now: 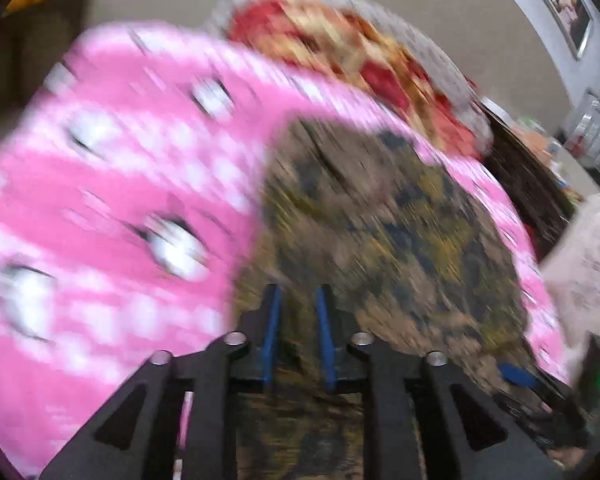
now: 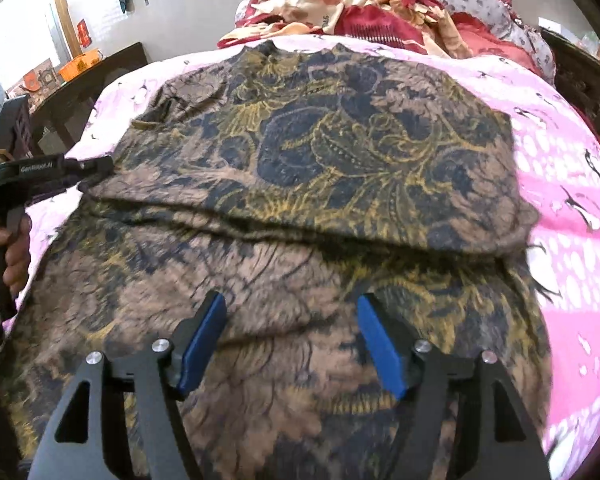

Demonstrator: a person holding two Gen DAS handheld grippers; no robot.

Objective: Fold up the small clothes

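Observation:
A brown garment (image 2: 320, 152) with a dark blue and gold floral print lies on a pink penguin-print bedsheet (image 2: 572, 184). Its upper half lies folded over the lower half, with a fold edge across the middle. My right gripper (image 2: 292, 344) is open, blue pads apart, just above the garment's near part. My left gripper (image 1: 298, 336) is narrowly closed on the garment's cloth (image 1: 380, 220); this view is motion-blurred. In the right wrist view the left gripper (image 2: 96, 170) sits at the garment's left fold edge, held by a hand.
A crumpled red and cream floral blanket (image 2: 364, 12) lies at the head of the bed. A dark wooden bed frame (image 2: 588, 80) runs along the right. A dark wooden table (image 2: 100, 68) with orange items stands at left.

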